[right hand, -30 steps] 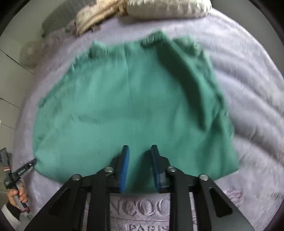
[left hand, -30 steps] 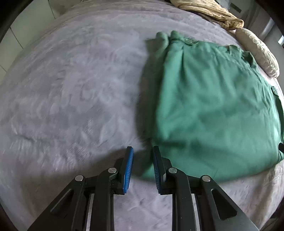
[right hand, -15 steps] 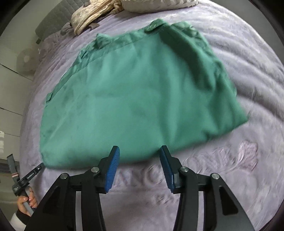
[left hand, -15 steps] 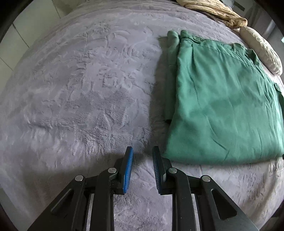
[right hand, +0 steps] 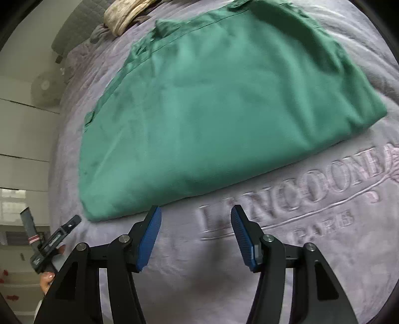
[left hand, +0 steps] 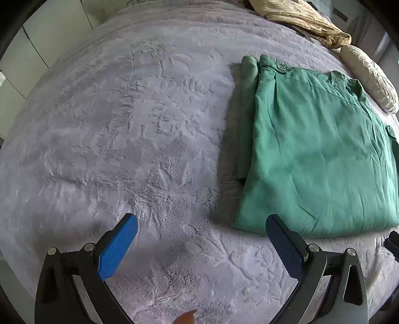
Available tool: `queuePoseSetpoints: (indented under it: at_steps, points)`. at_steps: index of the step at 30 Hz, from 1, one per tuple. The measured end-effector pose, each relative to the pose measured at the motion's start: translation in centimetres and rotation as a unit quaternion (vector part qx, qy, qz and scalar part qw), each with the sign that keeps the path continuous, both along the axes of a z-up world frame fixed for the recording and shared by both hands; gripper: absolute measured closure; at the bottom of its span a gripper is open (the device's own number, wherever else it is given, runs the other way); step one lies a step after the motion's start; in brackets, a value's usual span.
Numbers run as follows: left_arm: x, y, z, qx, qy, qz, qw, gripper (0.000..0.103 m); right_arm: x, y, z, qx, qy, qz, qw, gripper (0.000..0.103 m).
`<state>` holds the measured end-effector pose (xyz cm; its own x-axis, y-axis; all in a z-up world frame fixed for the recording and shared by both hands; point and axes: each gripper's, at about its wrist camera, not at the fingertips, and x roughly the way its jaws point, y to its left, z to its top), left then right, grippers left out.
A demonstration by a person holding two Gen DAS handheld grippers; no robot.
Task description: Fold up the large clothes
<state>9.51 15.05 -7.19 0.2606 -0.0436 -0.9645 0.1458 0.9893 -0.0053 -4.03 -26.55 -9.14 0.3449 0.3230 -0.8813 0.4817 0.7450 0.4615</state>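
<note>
The green trousers (left hand: 319, 159) lie folded flat on the grey blanket (left hand: 139, 139) that covers the bed, to the right of the left gripper (left hand: 202, 245) and just beyond the right gripper (right hand: 195, 235). The waistband button (left hand: 281, 67) sits at the far end, so the near edge is likely the fold.

The left gripper's jaws are opening and now stand wide apart. Only blanket is between them, and the trousers' near corner lies just beside the right-hand pad. The right gripper's jaws are opening too, with only the blanket's raised letters (right hand: 294, 194) between them.

Both grippers are empty, probably because this fold is laid down. A cream pillow (left hand: 369, 77) and a bunched tan cloth (left hand: 304, 20) lie at the far end, out of the way.
</note>
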Motion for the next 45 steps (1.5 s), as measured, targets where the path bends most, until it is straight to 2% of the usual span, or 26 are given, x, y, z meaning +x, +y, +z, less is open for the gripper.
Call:
queuePoseSetpoints:
  at_steps: [2,4,6,10,15,21,25,29,31,34,39,44,45]
  points:
    - [0.4,-0.1,-0.6,-0.005,0.011,-0.003,0.9999,0.000,0.4,1.0,-0.1,0.010,-0.003,0.008,1.000,0.034]
    - [0.5,0.0,-1.3,0.004,0.022,-0.007,0.9997,0.000,0.7,2.0,-0.2,0.020,-0.006,0.014,1.000,0.034]
    - [0.6,-0.2,-1.8,-0.006,0.033,-0.016,0.9993,0.000,1.0,2.9,-0.5,0.035,-0.005,0.016,0.999,0.034]
    - [0.7,-0.2,-1.8,-0.019,0.028,-0.021,0.9992,0.000,1.7,4.5,-1.3,0.076,-0.007,0.016,0.997,0.034]
    - [0.5,-0.4,-1.9,-0.017,0.026,-0.022,0.9993,0.000,2.9,6.4,-2.8,0.157,-0.019,-0.006,0.987,0.034]
    - [0.7,-0.2,-2.4,-0.017,0.030,-0.022,0.9992,0.000,4.5,8.3,-5.2,0.227,-0.025,-0.040,0.973,0.034]
    - [1.0,-0.2,-2.8,-0.020,0.030,-0.024,0.9990,0.000,5.1,9.4,-6.3,0.253,-0.026,-0.052,0.966,0.034]
    - [1.5,-0.2,-3.1,-0.032,0.034,-0.028,0.9985,0.000,5.4,10.1,-6.7,0.255,-0.031,-0.056,0.965,0.034]
    - [1.9,0.1,-2.9,-0.060,0.040,-0.025,0.9971,0.000,5.6,10.3,-6.9,0.262,-0.036,-0.065,0.962,0.034]
    - [2.9,1.2,-2.7,-0.121,0.047,-0.011,0.9915,0.000,6.2,10.8,-7.2,0.281,-0.048,-0.082,0.955,0.032]
    - [4.6,2.2,-2.4,-0.176,0.046,-0.012,0.9832,0.000,7.7,12.2,-7.7,0.290,-0.072,-0.097,0.949,0.032]
    - [6.3,2.3,-2.7,-0.257,0.076,-0.011,0.9635,0.000,8.5,13.0,-8.1,0.321,-0.089,-0.121,0.935,0.032]
    - [6.7,2.2,-2.8,-0.264,0.079,-0.013,0.9610,0.000,8.8,13.0,-8.1,0.331,-0.090,-0.119,0.932,0.037]
